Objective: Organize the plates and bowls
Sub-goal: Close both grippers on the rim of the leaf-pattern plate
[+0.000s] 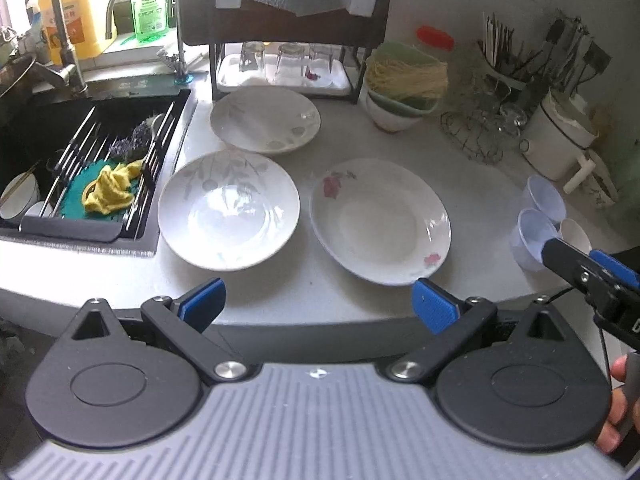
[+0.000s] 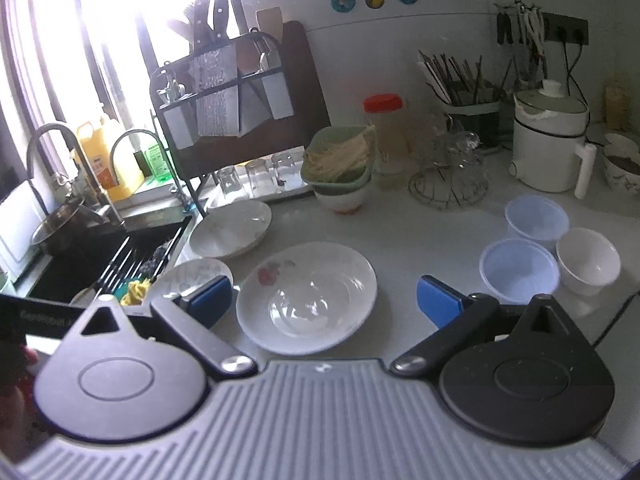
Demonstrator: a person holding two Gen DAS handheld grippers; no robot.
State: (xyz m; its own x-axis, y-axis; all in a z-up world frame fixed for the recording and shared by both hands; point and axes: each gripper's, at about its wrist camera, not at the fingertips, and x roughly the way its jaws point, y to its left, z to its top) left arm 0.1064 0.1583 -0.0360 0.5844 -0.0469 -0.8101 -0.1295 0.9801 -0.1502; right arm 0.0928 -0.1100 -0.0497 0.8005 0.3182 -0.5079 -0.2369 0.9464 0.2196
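On the pale grey countertop [image 1: 472,184], right of the black sink [image 1: 52,128], three shallow white ceramic plates lie face-up: a leaf-patterned plate [image 1: 229,210] nearest the sink, a grey-flowered plate [image 1: 265,119] behind it, and an oval pink-flowered plate [image 1: 380,221], long axis running diagonally, farther right. Beyond stand two translucent plastic bowls [image 2: 519,270] and a white bowl [image 2: 588,260]. The left gripper [image 1: 318,300] and right gripper [image 2: 324,300] are held spread wide, empty.

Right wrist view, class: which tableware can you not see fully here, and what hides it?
- Leaf-pattern plate: partly hidden behind the right claw finger.
- Bowl in the sink: cut off by the left wrist view's edge.
- Patterned bowl: cut off at the right wrist view's right edge; contents too blurred.
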